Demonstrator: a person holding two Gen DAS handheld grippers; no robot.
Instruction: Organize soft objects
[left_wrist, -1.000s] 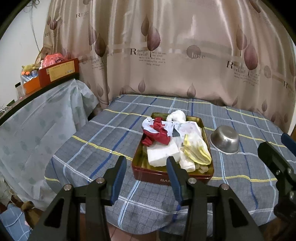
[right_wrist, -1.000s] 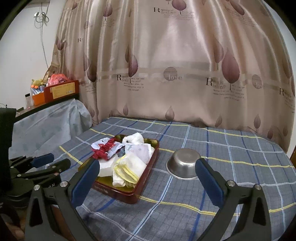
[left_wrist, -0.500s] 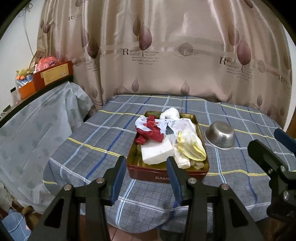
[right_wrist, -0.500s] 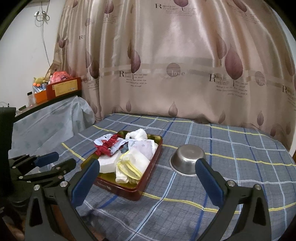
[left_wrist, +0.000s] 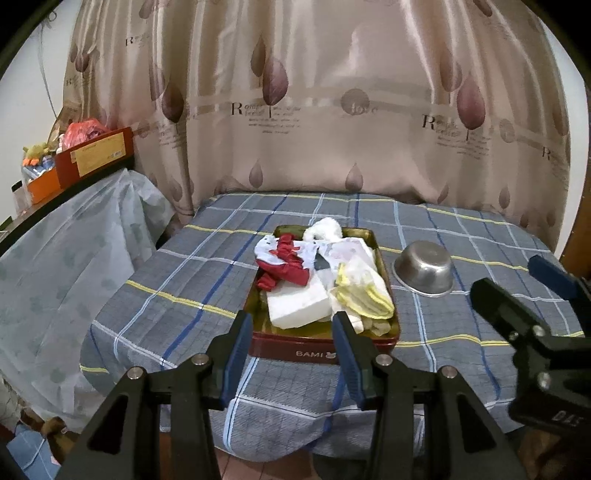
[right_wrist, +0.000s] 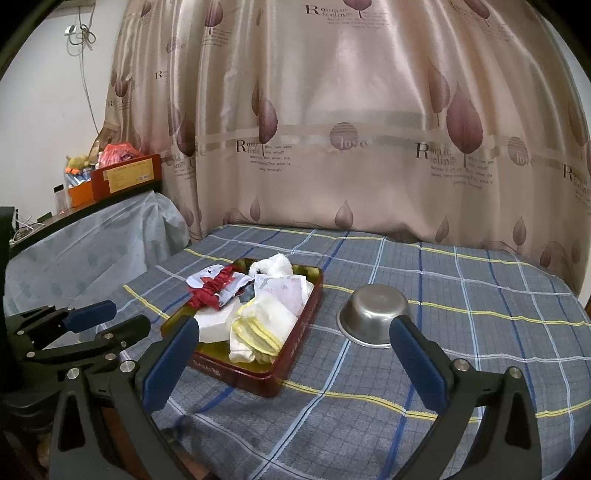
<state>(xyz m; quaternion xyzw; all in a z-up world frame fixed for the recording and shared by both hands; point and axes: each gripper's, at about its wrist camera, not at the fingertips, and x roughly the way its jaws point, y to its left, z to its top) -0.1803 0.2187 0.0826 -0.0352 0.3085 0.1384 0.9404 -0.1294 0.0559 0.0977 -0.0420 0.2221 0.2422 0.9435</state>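
A dark red tin tray (left_wrist: 321, 352) (right_wrist: 258, 376) sits on the plaid table and holds a pile of soft items: a red cloth (left_wrist: 286, 267) (right_wrist: 210, 291), a white block (left_wrist: 297, 304), a yellow-edged white cloth (left_wrist: 364, 286) (right_wrist: 262, 325) and a fluffy white piece (left_wrist: 325, 229) (right_wrist: 271, 264). My left gripper (left_wrist: 291, 354) is open and empty, held back from the tray's near edge. My right gripper (right_wrist: 291, 365) is open wide and empty, above the table's near side. Each gripper shows at the edge of the other's view.
An upturned steel bowl (left_wrist: 424, 267) (right_wrist: 375, 314) stands right of the tray. A curtain (right_wrist: 332, 129) hangs behind the table. A covered shelf at the left carries a red box (left_wrist: 96, 155) and clutter. The plaid cloth (right_wrist: 480, 332) covers the table.
Both grippers have drawn back and tilted up a little, so the tray and bowl sit slightly farther off. Both stay open and empty.
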